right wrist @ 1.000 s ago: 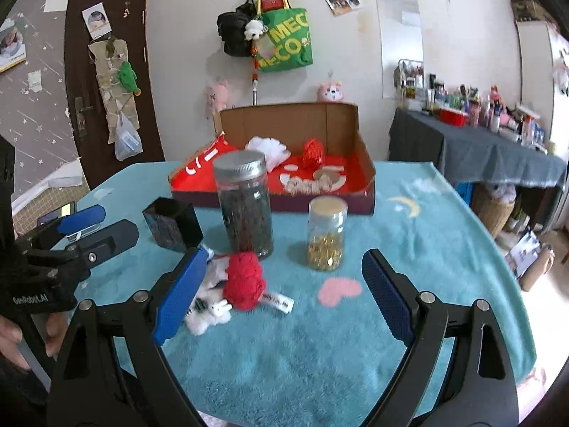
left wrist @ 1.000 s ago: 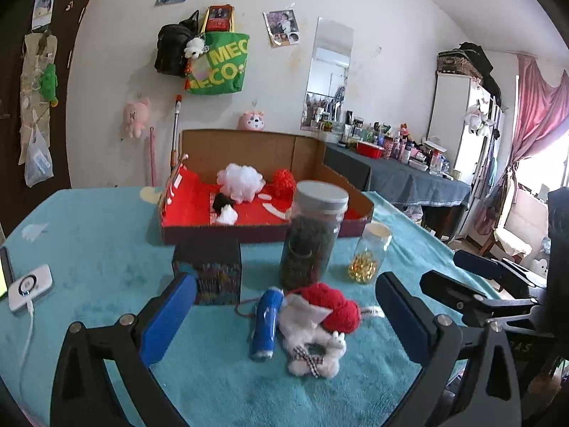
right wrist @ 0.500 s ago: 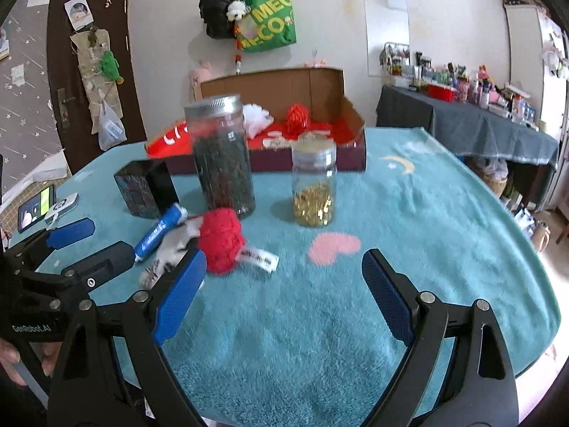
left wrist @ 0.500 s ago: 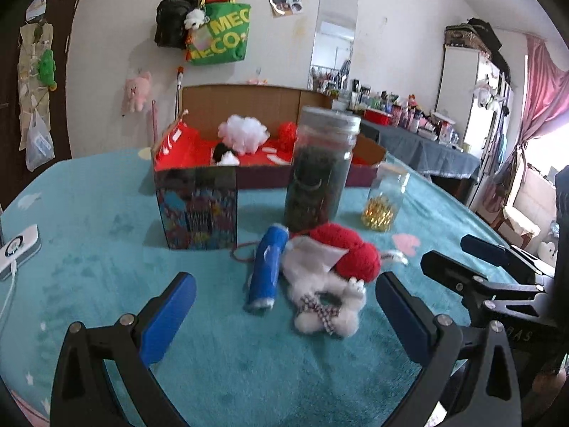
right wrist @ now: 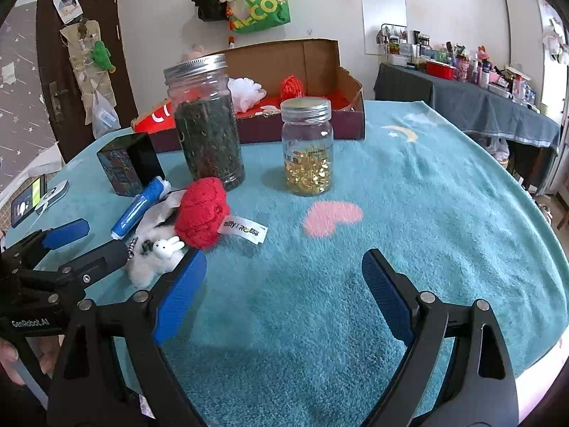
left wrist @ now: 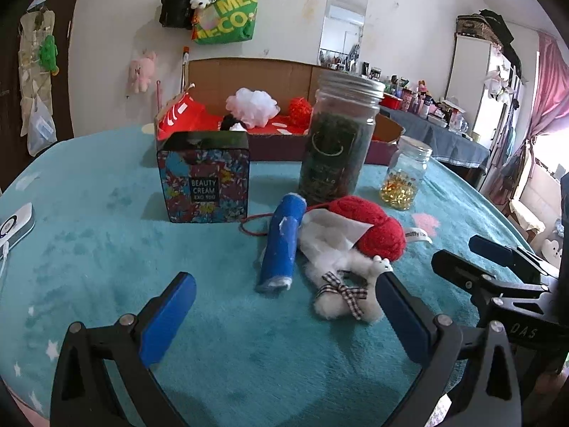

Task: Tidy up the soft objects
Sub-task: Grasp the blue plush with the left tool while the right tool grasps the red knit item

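A red knitted soft toy [left wrist: 373, 224] [right wrist: 201, 211] with a white tag lies on the teal cloth beside a white fluffy plush with a checked bow [left wrist: 343, 290] [right wrist: 156, 256] and a blue tube [left wrist: 282, 247] [right wrist: 138, 206]. My left gripper [left wrist: 284, 316] is open, low over the cloth just in front of them, its right finger by the plush. My right gripper [right wrist: 284, 297] is open and empty, to the right of the toys. An open cardboard box with a red lining [left wrist: 199, 121] [right wrist: 350, 92] at the back holds a white pompom [left wrist: 252, 103] and a red yarn ball [left wrist: 300, 106].
A tall dark-filled jar [left wrist: 338, 146] [right wrist: 208, 128], a small jar of gold pieces [left wrist: 403, 178] [right wrist: 307, 146] and a patterned tin [left wrist: 204, 178] [right wrist: 129, 163] stand behind the toys. A white charger [left wrist: 14, 224] and a phone [right wrist: 26, 203] lie at the left edge.
Both grippers have come lower and nearer to the toys, which now look larger. Both stay open. Nothing on the table has moved.
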`<act>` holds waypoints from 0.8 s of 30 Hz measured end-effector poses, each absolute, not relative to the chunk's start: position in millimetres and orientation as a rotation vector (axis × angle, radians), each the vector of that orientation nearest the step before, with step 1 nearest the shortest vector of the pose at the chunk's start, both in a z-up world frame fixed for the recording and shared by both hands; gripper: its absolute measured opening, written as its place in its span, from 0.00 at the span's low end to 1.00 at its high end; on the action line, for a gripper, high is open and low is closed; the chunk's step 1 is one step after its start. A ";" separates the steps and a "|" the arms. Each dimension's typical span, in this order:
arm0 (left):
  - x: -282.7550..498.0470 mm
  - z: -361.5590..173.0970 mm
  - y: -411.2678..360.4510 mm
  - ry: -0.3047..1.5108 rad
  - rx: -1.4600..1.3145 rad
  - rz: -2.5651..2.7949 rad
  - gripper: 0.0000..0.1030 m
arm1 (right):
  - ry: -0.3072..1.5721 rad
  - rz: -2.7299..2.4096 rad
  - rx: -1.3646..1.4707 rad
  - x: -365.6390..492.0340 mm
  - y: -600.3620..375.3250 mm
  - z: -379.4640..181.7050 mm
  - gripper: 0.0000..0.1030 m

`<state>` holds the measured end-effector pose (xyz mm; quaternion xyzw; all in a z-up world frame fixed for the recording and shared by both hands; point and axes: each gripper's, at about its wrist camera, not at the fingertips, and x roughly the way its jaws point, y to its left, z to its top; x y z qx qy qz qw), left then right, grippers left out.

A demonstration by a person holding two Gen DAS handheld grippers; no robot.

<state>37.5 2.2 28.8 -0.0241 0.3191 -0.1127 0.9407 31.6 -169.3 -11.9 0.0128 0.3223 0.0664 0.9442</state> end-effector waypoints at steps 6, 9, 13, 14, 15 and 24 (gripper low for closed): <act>48.7 34.4 8.2 0.676 -0.053 -0.226 1.00 | 0.704 0.220 0.065 48.5 -167.0 -7.8 0.87; 60.2 37.1 10.9 0.693 -0.029 -0.219 0.97 | 0.726 0.254 0.080 62.7 -164.4 -4.5 0.87; 76.2 34.5 15.1 0.750 -0.032 -0.240 0.80 | 0.802 0.307 0.106 89.2 -158.8 -6.0 0.87; 80.6 32.8 15.9 0.773 -0.036 -0.256 0.75 | 0.828 0.338 0.124 96.0 -157.0 -7.4 0.87; 85.4 30.0 16.8 0.801 -0.049 -0.283 0.64 | 0.856 0.371 0.136 102.2 -153.9 -9.1 0.87; 87.3 34.3 13.0 0.815 -0.063 -0.397 0.21 | 0.901 0.543 0.174 109.3 -144.1 -9.3 0.29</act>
